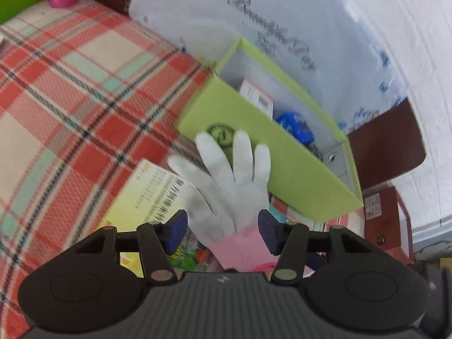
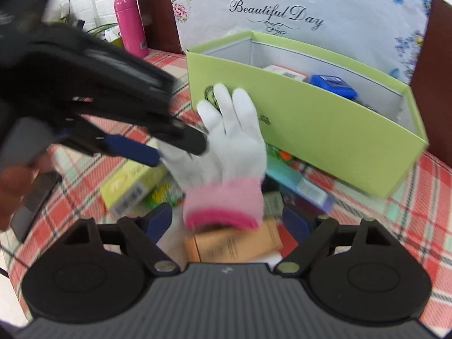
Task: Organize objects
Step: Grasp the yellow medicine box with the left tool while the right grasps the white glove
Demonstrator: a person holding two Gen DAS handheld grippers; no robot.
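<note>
Behind the green box (image 2: 308, 130), a cloth (image 2: 325, 2) lettered "Beautiful Day"

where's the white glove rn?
The white glove lies on the pile of small boxes against the front wall of the green box, mid-frame in both wrist views, pink cuff between the open left gripper's pads, untouched.

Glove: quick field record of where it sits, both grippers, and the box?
glove: white with pink cuff, leaning against the green box front, on top of the packets
left gripper: open, pads either side of the cuff, not pressing
right gripper: open, nothing held, cuff just ahead of it
green box: lid off, on the checked cloth
in box: blue item, small carton
pile beneath: yellow packet, orange packet
</note>
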